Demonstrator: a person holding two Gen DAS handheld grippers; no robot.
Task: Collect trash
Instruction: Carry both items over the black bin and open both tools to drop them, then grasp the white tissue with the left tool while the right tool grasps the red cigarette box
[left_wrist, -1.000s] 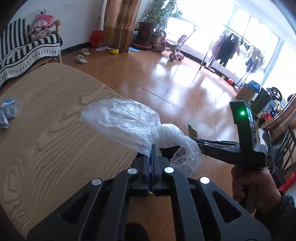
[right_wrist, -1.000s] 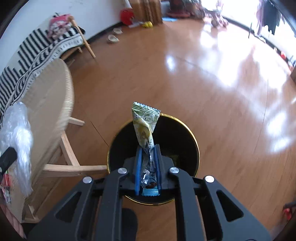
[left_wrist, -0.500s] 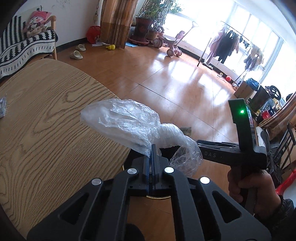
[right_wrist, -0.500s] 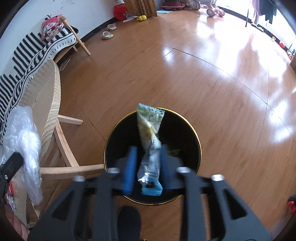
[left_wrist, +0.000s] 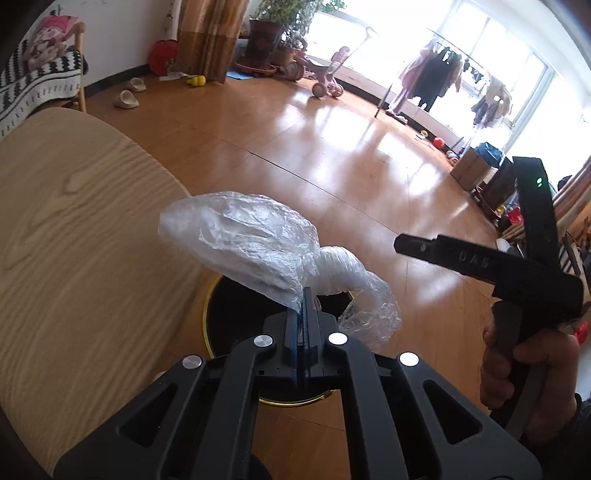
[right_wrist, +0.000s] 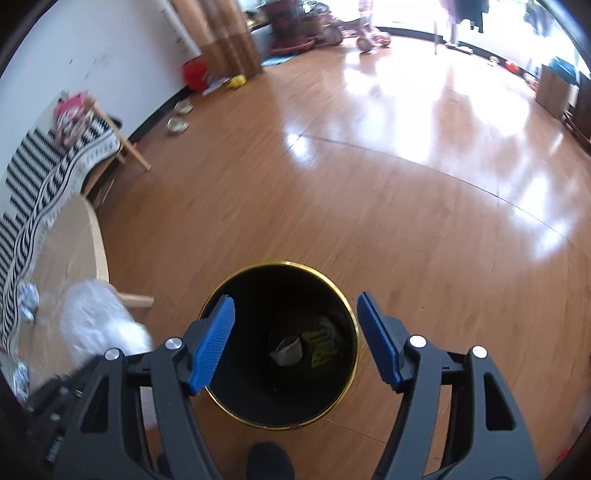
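My left gripper (left_wrist: 303, 299) is shut on a crumpled clear plastic bag (left_wrist: 251, 243) and holds it above the black, gold-rimmed trash bin (left_wrist: 221, 325), beside the table edge. My right gripper (right_wrist: 295, 332) is open and empty, right above the same bin (right_wrist: 280, 419). A yellow-green snack wrapper (right_wrist: 319, 341) and a pale scrap (right_wrist: 286, 350) lie at the bin's bottom. The plastic bag also shows blurred at the left of the right wrist view (right_wrist: 99, 325). The right gripper's body shows in the left wrist view (left_wrist: 480, 262), held by a hand.
A round wooden table (left_wrist: 74, 240) stands left of the bin, with small wrappers (right_wrist: 27, 299) on it. A striped bench (right_wrist: 48, 173) is by the wall. Wooden floor (right_wrist: 406, 184) stretches ahead, with a clothes rack (left_wrist: 436, 81) and toys far off.
My right gripper opened and the snack wrapper dropped into the bin. My left gripper carried the plastic bag off the table to above the bin.
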